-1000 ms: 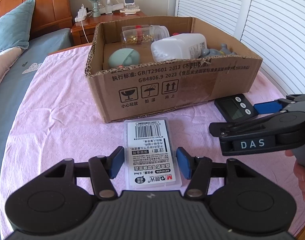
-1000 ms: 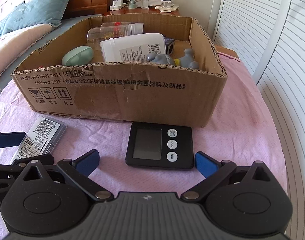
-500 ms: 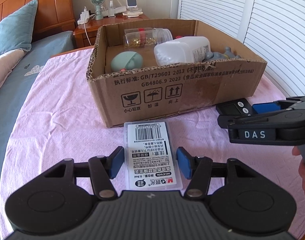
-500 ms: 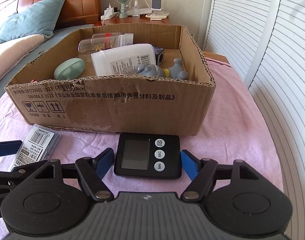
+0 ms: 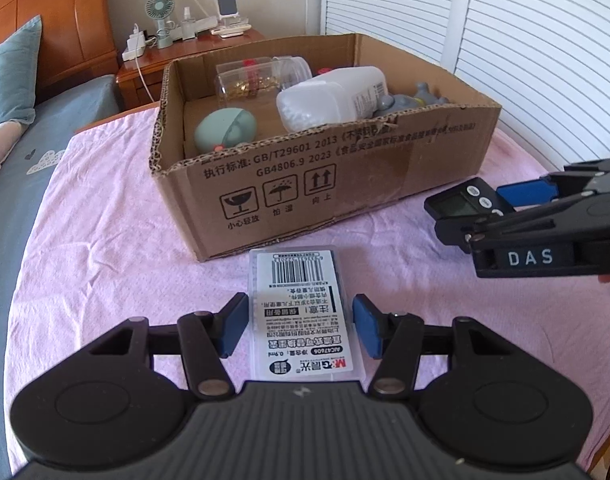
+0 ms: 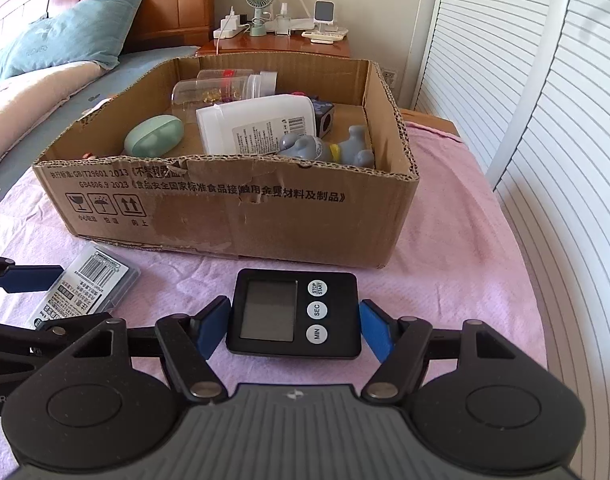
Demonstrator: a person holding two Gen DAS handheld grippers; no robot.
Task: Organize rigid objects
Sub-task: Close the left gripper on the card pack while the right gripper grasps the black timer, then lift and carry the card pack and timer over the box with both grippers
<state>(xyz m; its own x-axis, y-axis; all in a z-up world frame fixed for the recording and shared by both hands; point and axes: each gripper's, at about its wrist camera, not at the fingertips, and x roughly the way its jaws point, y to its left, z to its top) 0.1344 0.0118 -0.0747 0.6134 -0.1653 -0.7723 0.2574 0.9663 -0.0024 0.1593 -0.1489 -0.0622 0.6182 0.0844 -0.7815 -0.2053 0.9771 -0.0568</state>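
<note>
A bedroom: a bed under a pink blanket (image 6: 445, 240), a wooden headboard and nightstand behind, white louvred doors along the right. On the blanket stands an open cardboard box (image 6: 265, 216), already loaded with a white bottle (image 6: 257, 124), a clear jar (image 6: 221, 88), a mint-green case (image 6: 155, 136) and a grey figurine (image 6: 325, 148).

Two things remain outside it, both just beside the box's near wall. The flat clear plastic case (image 5: 301, 320), with a barcode label, lies off the box's near left corner, between the pads of the left gripper (image 5: 299, 324). The pads stand close against its long edges; a sliver of gap seems to remain on the right, so I cannot tell whether they press on it. The black digital timer (image 6: 295, 312) lies in front of the box's near wall towards the right, and the right gripper (image 6: 295, 330) has just been closing around it; both blue pads now sit on its left and right sides, so it looks clamped.

Both objects should be light and stiff. The plastic case is smooth and thin-walled, likely slippery and liable to flex or pop open if squeezed hard, so a moderate grip across the long edges near the middle suits it. The timer's shell is sturdier; holding its side walls spares the screen and buttons. Its glossy sides could slip if it tilts, so it should be lifted level over the wall.
</note>
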